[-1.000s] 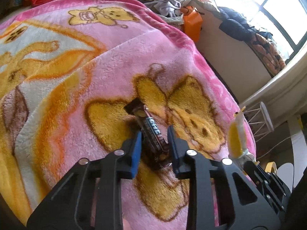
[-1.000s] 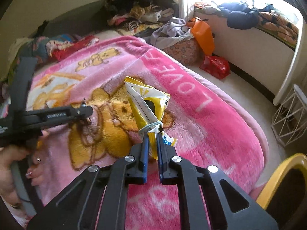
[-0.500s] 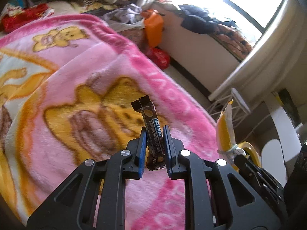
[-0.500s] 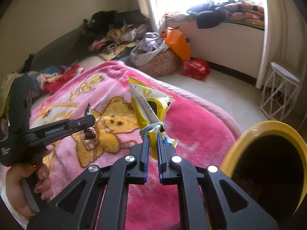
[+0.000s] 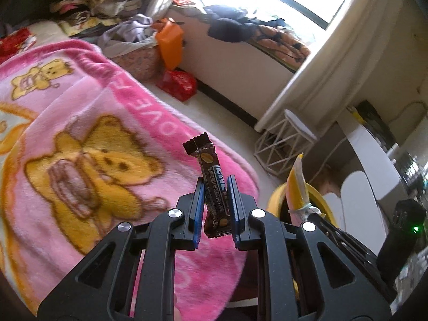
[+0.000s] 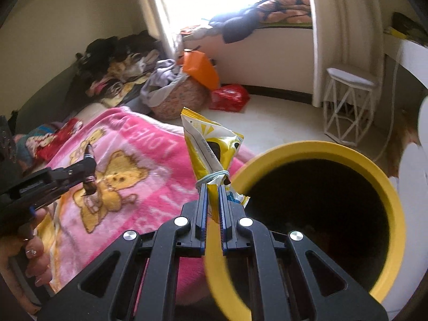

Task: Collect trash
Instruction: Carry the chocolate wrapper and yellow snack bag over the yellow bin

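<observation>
**Holding 2 pieces of trash beside the bin**

Gripping a brown snack-bar wrapper [image 5: 214, 187] upright, the left gripper [image 5: 215, 208] hangs above the pink bear blanket [image 5: 88, 144]. The right gripper [image 6: 212, 208] is clenched on a yellow chip bag [image 6: 211, 147], tied with a band, right at the rim of the yellow bin [image 6: 382, 187].

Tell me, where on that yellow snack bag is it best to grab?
At the cinched neck of the yellow snack bag, beside its elastic band. There the film is bunched thin and firm, while the top puffs wide. The right claw comes from below, pinching that neck as the bag stands upright.
</observation>
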Tool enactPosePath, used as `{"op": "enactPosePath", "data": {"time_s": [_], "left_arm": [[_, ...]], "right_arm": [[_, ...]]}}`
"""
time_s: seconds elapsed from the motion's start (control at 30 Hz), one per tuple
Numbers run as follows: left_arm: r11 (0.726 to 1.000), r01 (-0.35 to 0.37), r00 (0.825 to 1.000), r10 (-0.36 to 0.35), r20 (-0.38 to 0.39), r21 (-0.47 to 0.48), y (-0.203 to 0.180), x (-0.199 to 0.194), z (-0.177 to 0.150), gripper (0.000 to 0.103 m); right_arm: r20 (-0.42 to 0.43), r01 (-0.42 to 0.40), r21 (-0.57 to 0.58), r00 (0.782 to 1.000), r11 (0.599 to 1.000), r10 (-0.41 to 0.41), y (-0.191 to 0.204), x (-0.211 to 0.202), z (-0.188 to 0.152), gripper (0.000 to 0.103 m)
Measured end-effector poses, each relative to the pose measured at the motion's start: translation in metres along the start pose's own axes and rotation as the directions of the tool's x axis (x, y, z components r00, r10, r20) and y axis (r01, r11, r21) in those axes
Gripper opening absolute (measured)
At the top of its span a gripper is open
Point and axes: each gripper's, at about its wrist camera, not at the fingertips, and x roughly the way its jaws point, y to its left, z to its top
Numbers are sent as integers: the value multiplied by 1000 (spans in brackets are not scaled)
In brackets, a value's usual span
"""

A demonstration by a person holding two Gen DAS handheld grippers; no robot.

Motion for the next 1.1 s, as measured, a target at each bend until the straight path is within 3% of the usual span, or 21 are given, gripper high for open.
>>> {"op": "enactPosePath", "data": {"time_s": [0.57,1.1], "left_arm": [[976,120,992,-111,-61,180,-76,14,-24,12],[929,195,978,-160,-134,314,-130,30,-52,12]], "right_arm": [[-12,116,137,993,984,-115,-73,-32,-31,8],[-30,115,225,993,968,-111,-106,-47,-51,8]]}}
